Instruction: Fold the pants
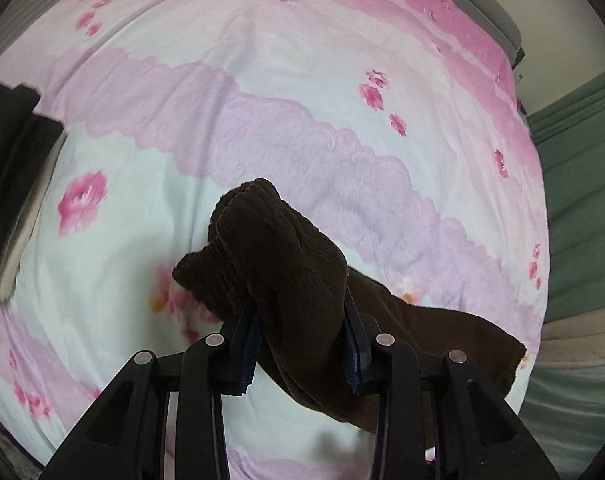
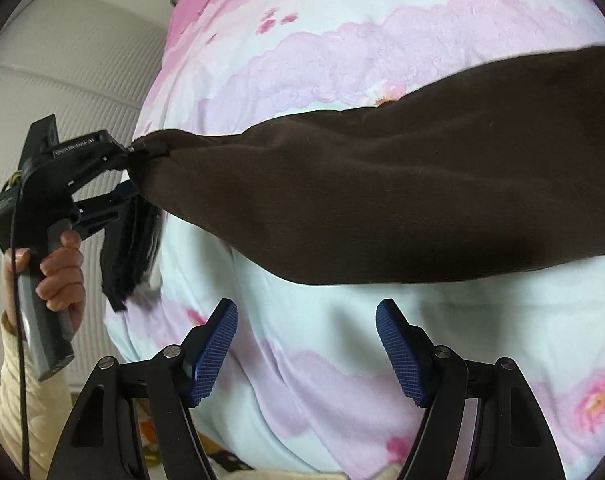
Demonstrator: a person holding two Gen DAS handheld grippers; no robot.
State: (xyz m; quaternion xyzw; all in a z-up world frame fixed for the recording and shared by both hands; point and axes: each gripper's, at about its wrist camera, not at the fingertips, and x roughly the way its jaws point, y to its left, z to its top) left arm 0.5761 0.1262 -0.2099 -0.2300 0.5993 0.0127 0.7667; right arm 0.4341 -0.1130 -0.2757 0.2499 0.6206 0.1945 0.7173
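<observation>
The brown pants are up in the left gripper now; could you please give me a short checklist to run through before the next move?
1. Left gripper clamped on the brown pants: ok, bunched fabric sits between its pads.
2. Right gripper free to grasp: ok, jaws open, nothing between them.
3. Pants reachable for the right gripper: ok, they hang just ahead of its fingers.
4. Floral bedsheet flat for laying down: ok, only light wrinkles.
5. Pants legs aligned: cannot tell, the fabric is bunched.
6. Dark folded stack out of the way: ok, at the sheet's edge.
</observation>
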